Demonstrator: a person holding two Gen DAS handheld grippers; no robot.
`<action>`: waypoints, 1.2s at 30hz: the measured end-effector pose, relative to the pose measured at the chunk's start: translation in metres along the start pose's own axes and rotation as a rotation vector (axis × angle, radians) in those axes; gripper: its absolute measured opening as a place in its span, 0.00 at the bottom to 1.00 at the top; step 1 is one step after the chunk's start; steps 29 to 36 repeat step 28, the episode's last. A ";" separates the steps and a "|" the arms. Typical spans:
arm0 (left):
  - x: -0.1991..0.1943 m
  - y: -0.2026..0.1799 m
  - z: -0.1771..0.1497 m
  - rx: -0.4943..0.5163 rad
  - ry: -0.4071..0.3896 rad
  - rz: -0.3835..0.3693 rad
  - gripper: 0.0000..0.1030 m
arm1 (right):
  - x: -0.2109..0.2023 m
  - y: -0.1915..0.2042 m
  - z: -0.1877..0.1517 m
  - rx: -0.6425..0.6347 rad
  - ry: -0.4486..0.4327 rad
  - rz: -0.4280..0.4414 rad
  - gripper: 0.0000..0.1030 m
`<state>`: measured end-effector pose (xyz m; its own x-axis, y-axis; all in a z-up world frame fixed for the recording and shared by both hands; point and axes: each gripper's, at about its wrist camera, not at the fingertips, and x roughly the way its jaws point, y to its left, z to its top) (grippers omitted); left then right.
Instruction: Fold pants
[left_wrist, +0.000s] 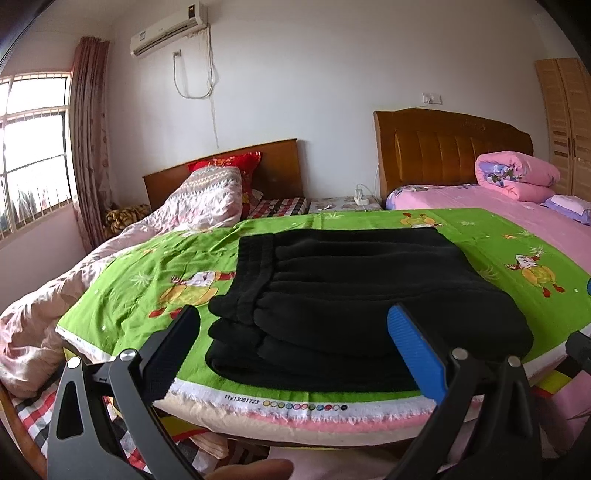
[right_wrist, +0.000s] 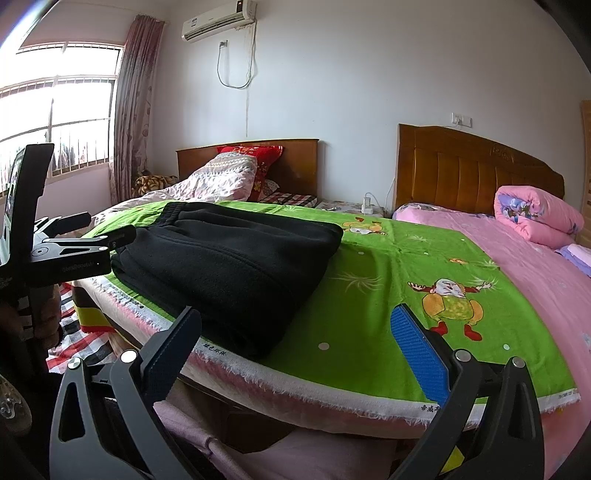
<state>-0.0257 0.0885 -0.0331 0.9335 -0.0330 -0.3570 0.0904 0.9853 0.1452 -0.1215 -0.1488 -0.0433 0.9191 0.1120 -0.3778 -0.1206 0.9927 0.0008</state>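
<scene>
Black fleece pants (left_wrist: 354, 291) lie folded in a thick stack on a green cartoon-print sheet (left_wrist: 147, 280), near the bed's front edge. They also show in the right wrist view (right_wrist: 236, 266). My left gripper (left_wrist: 295, 350) is open and empty, its fingers on either side of the stack's near end, just in front of it. My right gripper (right_wrist: 299, 350) is open and empty, held at the front edge to the right of the pants. The left gripper body (right_wrist: 74, 254) shows at the left of the right wrist view.
The green sheet (right_wrist: 406, 258) covers a bed with a pink sheet (right_wrist: 535, 280). A rolled pink quilt (left_wrist: 517, 175) lies by the right headboard. A second bed with a patterned quilt (left_wrist: 207, 199) stands at the left. A window (left_wrist: 29, 147) and wardrobe (left_wrist: 569, 125) flank the room.
</scene>
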 end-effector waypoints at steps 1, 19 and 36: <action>-0.001 -0.001 0.000 0.005 -0.007 -0.009 0.99 | 0.000 0.000 0.000 -0.001 0.000 -0.001 0.96; 0.002 -0.001 -0.002 -0.005 0.011 -0.051 0.99 | 0.001 0.001 -0.001 -0.003 0.003 0.005 0.96; 0.004 -0.001 -0.004 -0.012 0.030 -0.056 0.99 | 0.001 0.001 -0.001 -0.003 0.004 0.006 0.96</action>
